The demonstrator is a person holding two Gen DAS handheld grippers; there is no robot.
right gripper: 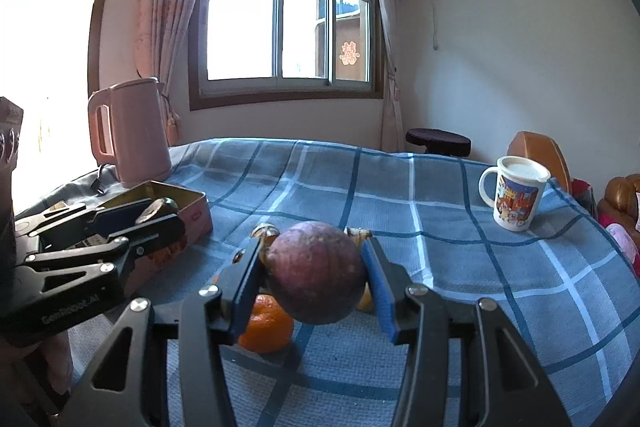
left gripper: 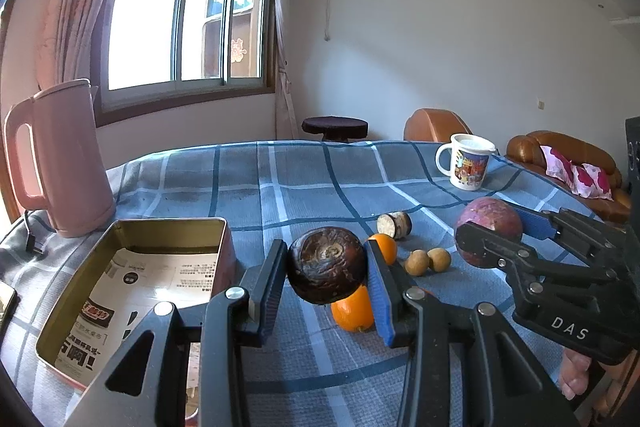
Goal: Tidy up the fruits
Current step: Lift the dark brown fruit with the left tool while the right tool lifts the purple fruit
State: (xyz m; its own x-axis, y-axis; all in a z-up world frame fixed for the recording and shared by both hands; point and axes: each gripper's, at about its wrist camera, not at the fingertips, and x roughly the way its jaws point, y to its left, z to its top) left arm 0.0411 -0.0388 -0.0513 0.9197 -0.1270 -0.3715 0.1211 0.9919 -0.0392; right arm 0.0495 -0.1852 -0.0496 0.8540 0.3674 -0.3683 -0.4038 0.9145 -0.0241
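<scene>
My left gripper point(left gripper: 326, 267) is shut on a dark brown round fruit point(left gripper: 326, 269) and holds it above the table, just right of the open metal tin point(left gripper: 132, 291). My right gripper point(right gripper: 316, 273) is shut on a purple-red round fruit point(right gripper: 316, 273), also lifted; it shows at the right of the left wrist view point(left gripper: 490, 235). On the blue checked cloth lie two oranges point(left gripper: 352, 311) point(left gripper: 384, 247), two small tan longans point(left gripper: 428, 261) and a cut dark fruit piece point(left gripper: 394, 225). One orange point(right gripper: 266, 327) lies under the right gripper.
A pink kettle point(left gripper: 64, 163) stands at the back left behind the tin, its cord on the cloth. A printed white mug point(left gripper: 466, 161) stands at the back right. A phone point(left gripper: 6, 303) lies at the left edge. A brown sofa point(left gripper: 560, 159) is beyond the table.
</scene>
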